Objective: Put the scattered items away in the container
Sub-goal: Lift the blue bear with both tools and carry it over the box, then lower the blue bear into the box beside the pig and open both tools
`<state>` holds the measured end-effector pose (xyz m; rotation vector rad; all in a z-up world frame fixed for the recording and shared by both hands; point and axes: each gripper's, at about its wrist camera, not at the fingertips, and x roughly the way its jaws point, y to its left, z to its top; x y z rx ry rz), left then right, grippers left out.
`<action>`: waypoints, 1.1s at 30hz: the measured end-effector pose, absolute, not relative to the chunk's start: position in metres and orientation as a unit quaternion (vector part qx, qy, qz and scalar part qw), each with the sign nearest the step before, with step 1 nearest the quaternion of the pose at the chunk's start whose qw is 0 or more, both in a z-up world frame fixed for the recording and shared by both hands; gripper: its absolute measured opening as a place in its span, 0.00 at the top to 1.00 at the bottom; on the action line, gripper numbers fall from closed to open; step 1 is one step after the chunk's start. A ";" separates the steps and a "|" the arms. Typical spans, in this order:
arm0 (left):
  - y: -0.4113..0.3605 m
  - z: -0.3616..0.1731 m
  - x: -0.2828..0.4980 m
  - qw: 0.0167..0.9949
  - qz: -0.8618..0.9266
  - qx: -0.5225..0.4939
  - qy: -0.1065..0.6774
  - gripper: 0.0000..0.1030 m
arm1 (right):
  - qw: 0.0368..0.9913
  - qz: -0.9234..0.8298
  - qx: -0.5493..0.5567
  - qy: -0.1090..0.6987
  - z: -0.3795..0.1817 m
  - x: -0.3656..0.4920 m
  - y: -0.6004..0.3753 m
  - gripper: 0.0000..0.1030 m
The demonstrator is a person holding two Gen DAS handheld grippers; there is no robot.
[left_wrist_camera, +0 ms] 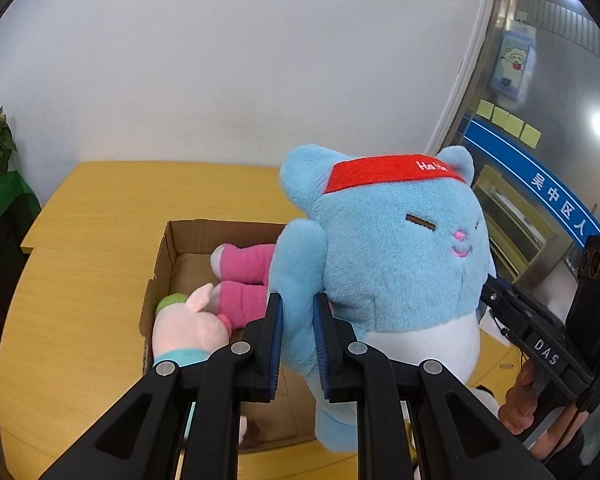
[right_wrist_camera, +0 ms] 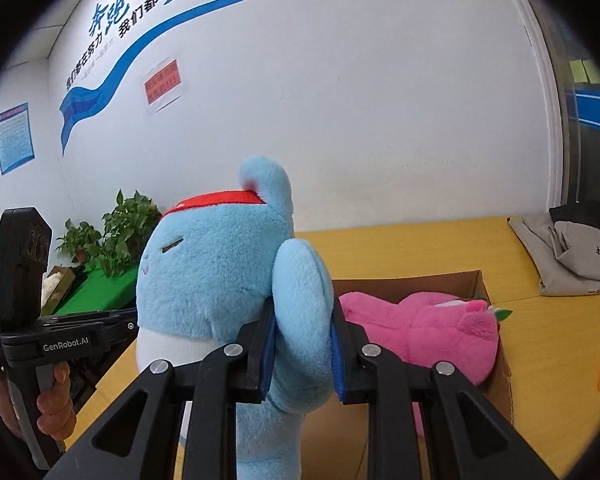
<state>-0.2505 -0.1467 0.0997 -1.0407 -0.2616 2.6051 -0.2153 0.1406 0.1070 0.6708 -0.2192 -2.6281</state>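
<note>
A big blue plush cat with a red headband is held upright above the cardboard box. My left gripper is shut on one of its arms. My right gripper is shut on the other arm of the blue cat. The box holds a pink plush toy, which also shows in the left wrist view, and a pale pink plush with a green part. The right gripper's body shows at the right of the left wrist view.
The box stands on a yellow wooden table against a white wall. A folded grey bag lies on the table at the right. Potted plants on a green cloth stand at the left. A glass door is at the right.
</note>
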 end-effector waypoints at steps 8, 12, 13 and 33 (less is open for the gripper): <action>-0.141 0.019 -0.301 0.144 0.884 -0.440 -0.066 0.86 | 0.193 -0.922 0.327 -0.073 0.033 -0.270 0.130 0.79; -0.140 -0.024 -0.310 0.130 0.866 -0.480 -0.058 0.86 | 0.188 -0.904 0.378 -0.068 -0.008 -0.288 0.123 0.79; -0.138 -0.032 -0.312 0.124 0.863 -0.488 -0.053 0.86 | 0.187 -0.899 0.391 -0.064 -0.017 -0.290 0.121 0.79; -0.133 -0.017 -0.262 0.087 0.887 -0.453 -0.013 0.31 | 0.105 -0.913 0.394 -0.018 -0.034 -0.254 0.127 0.20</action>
